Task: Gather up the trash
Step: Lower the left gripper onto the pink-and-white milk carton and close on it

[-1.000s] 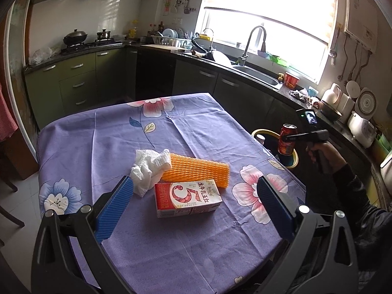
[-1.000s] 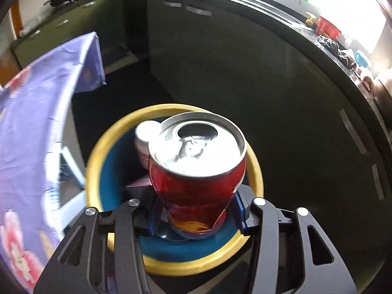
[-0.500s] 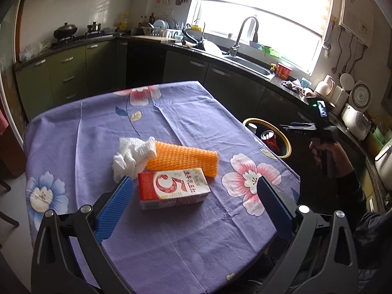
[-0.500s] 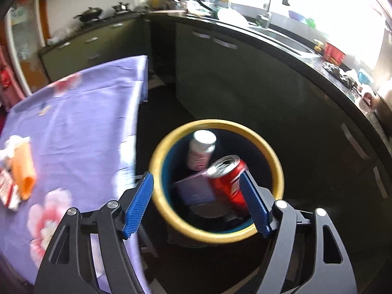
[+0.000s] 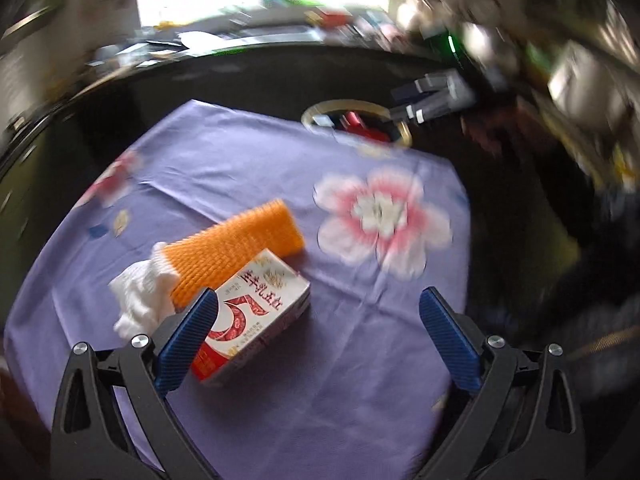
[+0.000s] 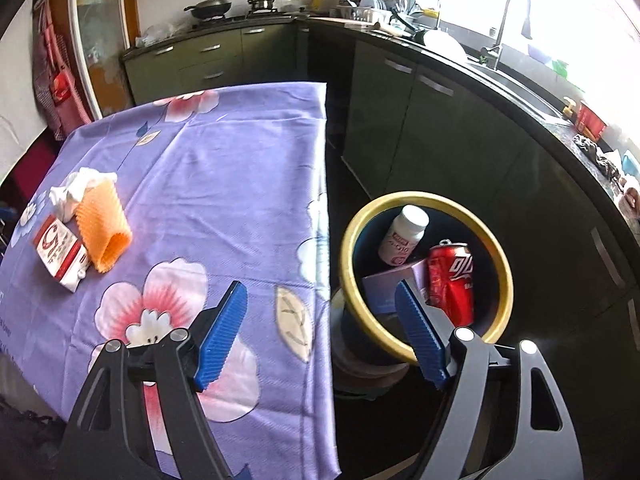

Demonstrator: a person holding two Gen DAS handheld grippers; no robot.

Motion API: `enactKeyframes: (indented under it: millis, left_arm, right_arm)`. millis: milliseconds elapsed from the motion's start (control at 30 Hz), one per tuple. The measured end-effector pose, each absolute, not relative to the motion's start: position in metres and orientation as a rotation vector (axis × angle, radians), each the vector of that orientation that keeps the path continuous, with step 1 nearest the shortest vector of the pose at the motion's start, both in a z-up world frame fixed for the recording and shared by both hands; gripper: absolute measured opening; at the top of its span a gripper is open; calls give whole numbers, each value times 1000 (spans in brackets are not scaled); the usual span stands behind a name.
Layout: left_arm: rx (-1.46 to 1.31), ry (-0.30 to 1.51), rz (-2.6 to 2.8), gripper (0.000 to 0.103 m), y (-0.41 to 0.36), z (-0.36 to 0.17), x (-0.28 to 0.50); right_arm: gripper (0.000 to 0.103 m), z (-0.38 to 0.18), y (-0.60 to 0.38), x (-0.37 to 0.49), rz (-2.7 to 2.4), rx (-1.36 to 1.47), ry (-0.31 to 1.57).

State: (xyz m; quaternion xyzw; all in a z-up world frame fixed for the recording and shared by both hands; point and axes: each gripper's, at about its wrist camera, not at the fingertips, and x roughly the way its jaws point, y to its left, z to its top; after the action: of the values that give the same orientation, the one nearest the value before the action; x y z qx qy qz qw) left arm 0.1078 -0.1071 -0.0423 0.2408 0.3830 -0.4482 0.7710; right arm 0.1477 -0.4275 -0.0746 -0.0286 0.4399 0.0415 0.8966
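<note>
A red and white carton (image 5: 252, 312) (image 6: 60, 252), an orange foam net (image 5: 232, 252) (image 6: 102, 226) and a crumpled white tissue (image 5: 140, 300) (image 6: 78, 188) lie together on the purple flowered tablecloth (image 5: 280, 168) (image 6: 224, 184). My left gripper (image 5: 318, 332) is open and empty, low over the cloth, with its left finger in front of the carton. My right gripper (image 6: 322, 336) is open and empty, above the table's right edge beside the yellow-rimmed bin (image 6: 500, 264) (image 5: 320, 110). The bin holds a red can (image 6: 450, 280), a white bottle (image 6: 404, 234) and a purple box (image 6: 386, 286).
Dark green kitchen cabinets (image 6: 420, 120) with a black counter and sink (image 6: 516, 80) run behind and to the right of the bin. A stove with pots (image 6: 224, 10) is at the back. The left wrist view is blurred by motion.
My right gripper let the red can go into the bin, then drew back and up, open. My left gripper swung right and closer to the carton.
</note>
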Motion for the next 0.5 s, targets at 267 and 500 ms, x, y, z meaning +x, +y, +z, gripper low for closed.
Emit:
enactKeyframes:
  millis: [267,500]
  left_arm:
    - [736,880,-1091,96,-114,-68,143]
    - [767,935,-1144,90,-113,-83,164]
  right_arm:
    - [76,-79,-417,131,84,-42,941]
    - [76,-81,-416,118,69,-24,970]
